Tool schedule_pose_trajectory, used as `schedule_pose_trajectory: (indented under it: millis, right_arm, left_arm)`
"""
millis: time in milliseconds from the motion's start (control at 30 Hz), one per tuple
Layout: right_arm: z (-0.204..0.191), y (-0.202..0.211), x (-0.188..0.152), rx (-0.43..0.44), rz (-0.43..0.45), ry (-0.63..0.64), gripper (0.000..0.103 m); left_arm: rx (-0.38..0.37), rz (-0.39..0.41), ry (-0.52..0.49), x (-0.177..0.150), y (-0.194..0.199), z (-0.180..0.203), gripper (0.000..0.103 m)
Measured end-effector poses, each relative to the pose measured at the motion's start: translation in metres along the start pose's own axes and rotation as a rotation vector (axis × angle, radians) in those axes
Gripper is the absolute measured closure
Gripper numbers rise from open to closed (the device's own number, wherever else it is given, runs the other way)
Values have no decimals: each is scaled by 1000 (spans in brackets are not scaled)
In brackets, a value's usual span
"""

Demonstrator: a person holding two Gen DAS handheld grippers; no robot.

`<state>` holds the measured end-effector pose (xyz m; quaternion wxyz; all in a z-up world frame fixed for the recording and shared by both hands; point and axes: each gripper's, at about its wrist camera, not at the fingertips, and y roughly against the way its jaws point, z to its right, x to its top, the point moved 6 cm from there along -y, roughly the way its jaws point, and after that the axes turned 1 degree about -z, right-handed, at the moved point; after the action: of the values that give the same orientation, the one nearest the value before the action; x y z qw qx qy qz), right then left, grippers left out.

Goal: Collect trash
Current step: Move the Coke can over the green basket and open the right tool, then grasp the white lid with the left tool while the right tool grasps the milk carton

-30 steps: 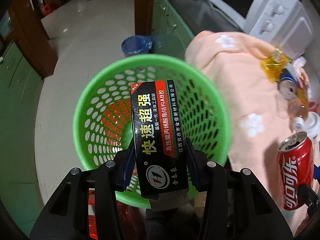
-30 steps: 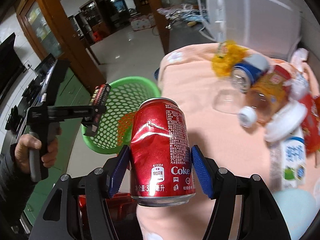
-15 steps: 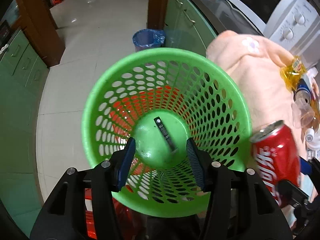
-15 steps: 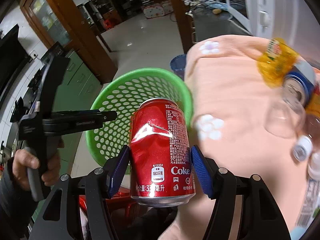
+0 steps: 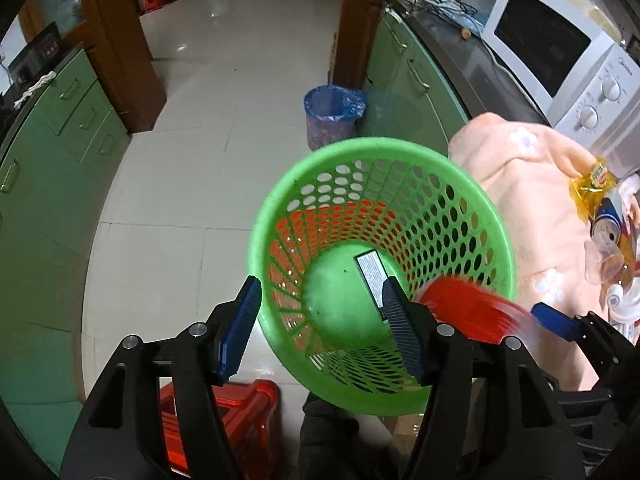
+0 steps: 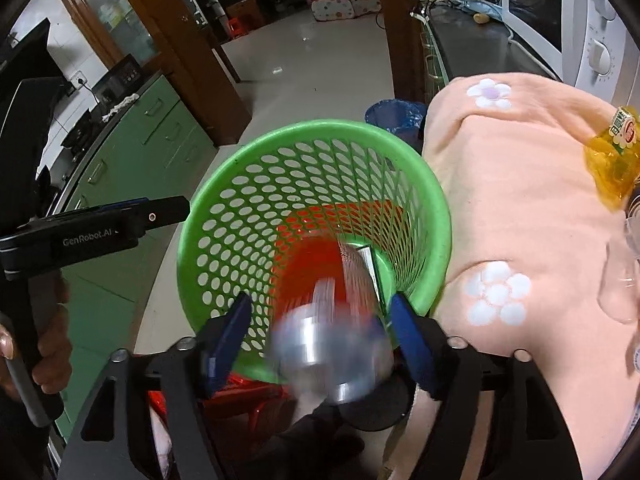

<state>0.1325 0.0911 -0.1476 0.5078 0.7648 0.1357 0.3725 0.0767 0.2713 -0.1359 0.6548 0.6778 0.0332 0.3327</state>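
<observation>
Right gripper (image 6: 320, 332): jaws spread, nothing clamped. The can (image 6: 332, 336) is a motion-blurred smear just ahead of its fingertips, base toward the camera, over the basket (image 6: 224, 184) mouth; seemingly in free fall.

Left gripper (image 5: 320, 328): jaws apart and empty, basket directly ahead. A box (image 5: 370, 270) lies on the basket floor.

Handling, as judged: can looks empty, so light, thin-walled, easily dented, slick. Grip it across the mid-body, moderate squeeze.

More trash (image 5: 600, 204) lies to the right on the peach cloth (image 6: 520, 208) (crinkly wrapper, another can): light, best pinched at an edge or across the body.
</observation>
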Motion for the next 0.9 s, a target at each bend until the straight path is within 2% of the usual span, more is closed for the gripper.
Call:
schedule_pose_trajectory:
  millis: [167, 367, 900]
  right_arm:
    - [2, 21, -3, -3, 35, -6, 28]
    - [20, 59, -19, -50, 87, -41, 24]
    - [141, 179, -108, -310, 203, -284, 22]
  left_arm:
    - [5, 28, -22, 3, 13, 11, 37]
    - [-28, 50, -71, 2, 27, 37, 37]
    - [-145, 34, -274, -21, 38, 154, 36]
